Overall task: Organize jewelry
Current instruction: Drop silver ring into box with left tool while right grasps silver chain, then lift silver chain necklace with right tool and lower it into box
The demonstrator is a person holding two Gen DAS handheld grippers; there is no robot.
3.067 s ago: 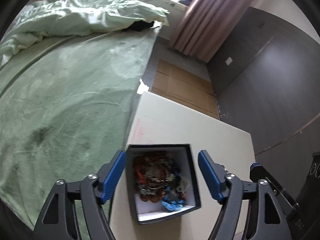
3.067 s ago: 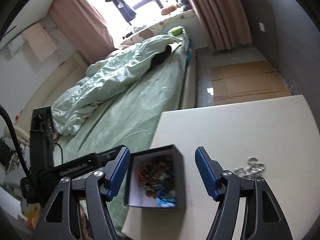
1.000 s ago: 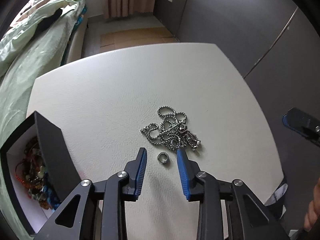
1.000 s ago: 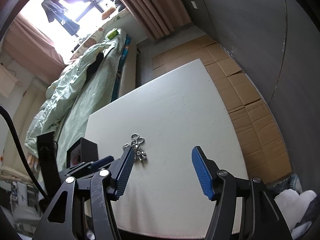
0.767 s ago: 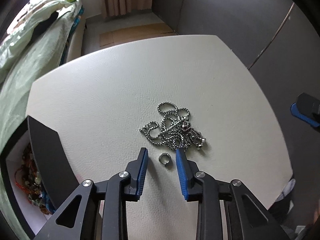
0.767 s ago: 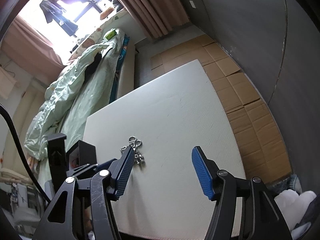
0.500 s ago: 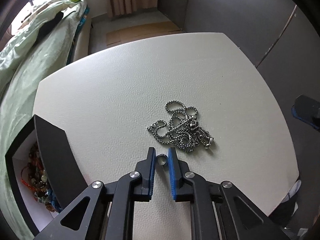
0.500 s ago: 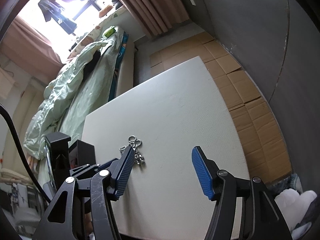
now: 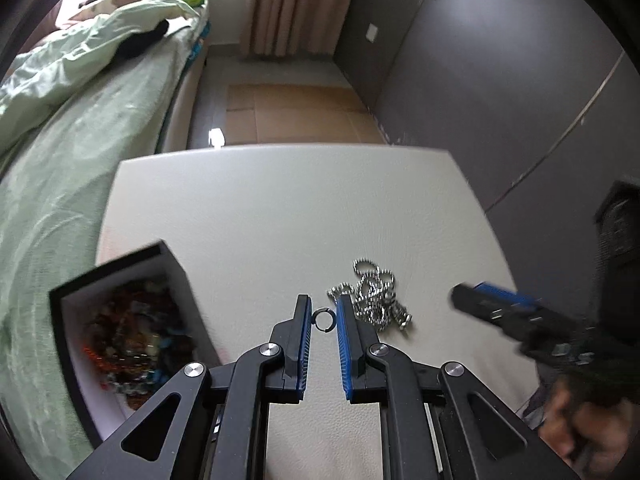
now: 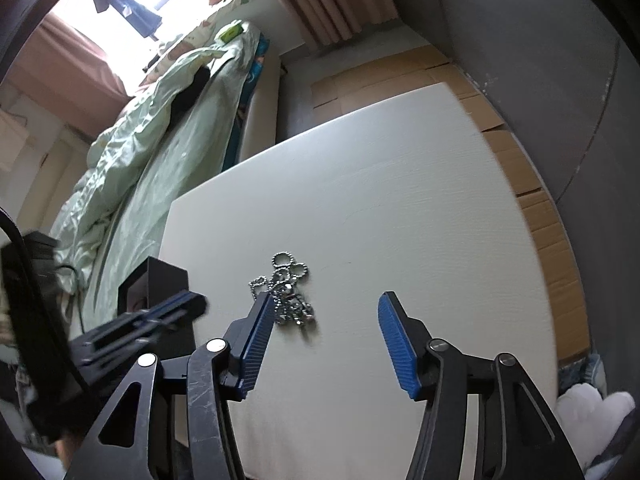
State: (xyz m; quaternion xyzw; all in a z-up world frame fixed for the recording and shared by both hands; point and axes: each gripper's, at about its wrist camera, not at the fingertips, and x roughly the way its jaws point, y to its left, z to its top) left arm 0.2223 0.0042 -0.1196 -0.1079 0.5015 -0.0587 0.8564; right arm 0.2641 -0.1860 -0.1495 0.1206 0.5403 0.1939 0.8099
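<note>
White table (image 9: 280,200) beside a green bed. Left view: left gripper (image 9: 323,314) has closed on the ring (image 9: 323,319) and lifted it off the table, swinging toward the box (image 9: 120,320) on its left; chain (image 9: 374,300) left lying. Likely next: drop into box.

Right view: right gripper (image 10: 326,320) hangs wide open, empty, above the chain (image 10: 288,288); box (image 10: 160,284) partly hidden.

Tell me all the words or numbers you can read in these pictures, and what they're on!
None: no word, number or sign can be read in either view.
Box: no lettering shows on its black walls.
Left claw, shut on the ring: plain black and blue, no label.
Right claw: open, no label.
Chain and table: no writing.
Green thing on the bed: too small and blurred to read.
</note>
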